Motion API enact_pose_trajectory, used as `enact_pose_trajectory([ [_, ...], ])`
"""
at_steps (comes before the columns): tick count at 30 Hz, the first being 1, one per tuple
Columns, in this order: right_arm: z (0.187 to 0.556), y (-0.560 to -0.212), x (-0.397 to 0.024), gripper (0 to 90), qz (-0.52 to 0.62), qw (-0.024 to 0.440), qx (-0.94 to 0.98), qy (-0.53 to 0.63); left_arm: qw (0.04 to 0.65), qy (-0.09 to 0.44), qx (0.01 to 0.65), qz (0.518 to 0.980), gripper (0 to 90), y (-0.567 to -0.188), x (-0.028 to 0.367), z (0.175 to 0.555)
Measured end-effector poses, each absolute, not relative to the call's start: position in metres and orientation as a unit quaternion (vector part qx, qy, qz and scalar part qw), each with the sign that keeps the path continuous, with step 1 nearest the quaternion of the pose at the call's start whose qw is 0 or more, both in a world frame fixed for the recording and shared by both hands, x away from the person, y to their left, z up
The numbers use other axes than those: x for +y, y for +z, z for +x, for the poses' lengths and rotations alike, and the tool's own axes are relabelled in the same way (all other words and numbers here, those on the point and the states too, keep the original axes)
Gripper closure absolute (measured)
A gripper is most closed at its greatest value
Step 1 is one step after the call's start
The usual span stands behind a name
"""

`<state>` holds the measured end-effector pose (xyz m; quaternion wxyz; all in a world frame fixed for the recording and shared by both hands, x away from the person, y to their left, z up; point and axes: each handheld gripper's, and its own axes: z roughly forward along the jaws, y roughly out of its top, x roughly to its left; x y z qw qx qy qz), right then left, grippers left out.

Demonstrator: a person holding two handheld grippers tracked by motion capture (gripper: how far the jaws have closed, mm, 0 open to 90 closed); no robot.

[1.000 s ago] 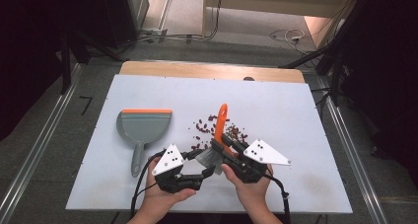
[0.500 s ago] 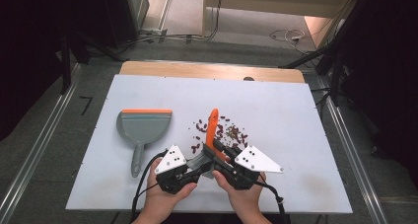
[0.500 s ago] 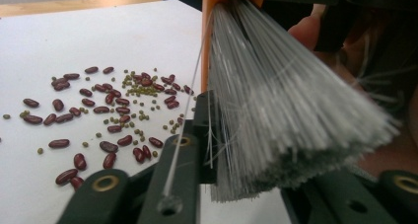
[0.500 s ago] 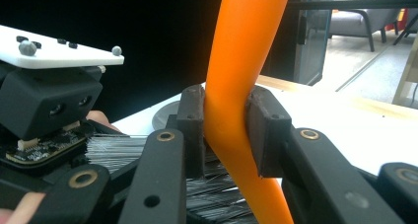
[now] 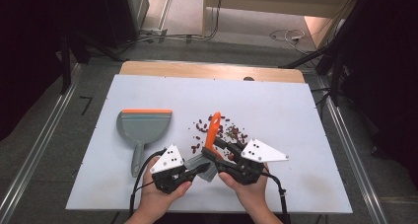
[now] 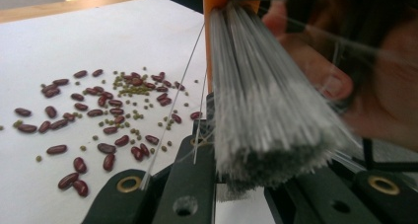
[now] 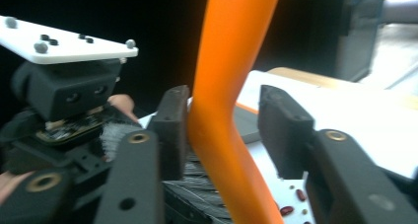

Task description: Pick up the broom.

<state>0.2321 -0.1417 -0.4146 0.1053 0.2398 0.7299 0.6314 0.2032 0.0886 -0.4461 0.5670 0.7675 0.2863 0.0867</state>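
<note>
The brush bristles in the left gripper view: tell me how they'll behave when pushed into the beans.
The grey bristles look fine and splay into a fan, so they'd probably bend easily. A few stray strands stick out, so some beans may slip past. The beans look smooth and rounded, likely to roll.

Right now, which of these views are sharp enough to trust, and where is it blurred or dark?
High view: evenly lit table, dark surroundings, beans tiny. Left gripper view: beans sharp, the near brush bristles soft, hand blurred. Right gripper view: orange handle and jaws blurred, background black, glare at far right.
</note>
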Motion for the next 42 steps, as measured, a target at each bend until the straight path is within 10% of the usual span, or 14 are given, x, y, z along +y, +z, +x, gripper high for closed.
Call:
enact_pose_trajectory([
  [13,0.252,-0.41,-0.172,43.7,0.164,0.004,0.764,0.624,0.601,0.043,0.231,0.764,86.6,-0.441,0.109,0.208],
  [22,0.257,-0.414,-0.167,55.6,0.099,-0.12,0.771,0.618,0.613,-0.007,0.166,0.772,86.5,-0.441,0.107,0.206],
  [42,0.249,-0.416,-0.158,68.9,0.079,-0.14,0.782,0.602,0.634,-0.071,0.143,0.757,84.3,-0.444,0.11,0.21],
])
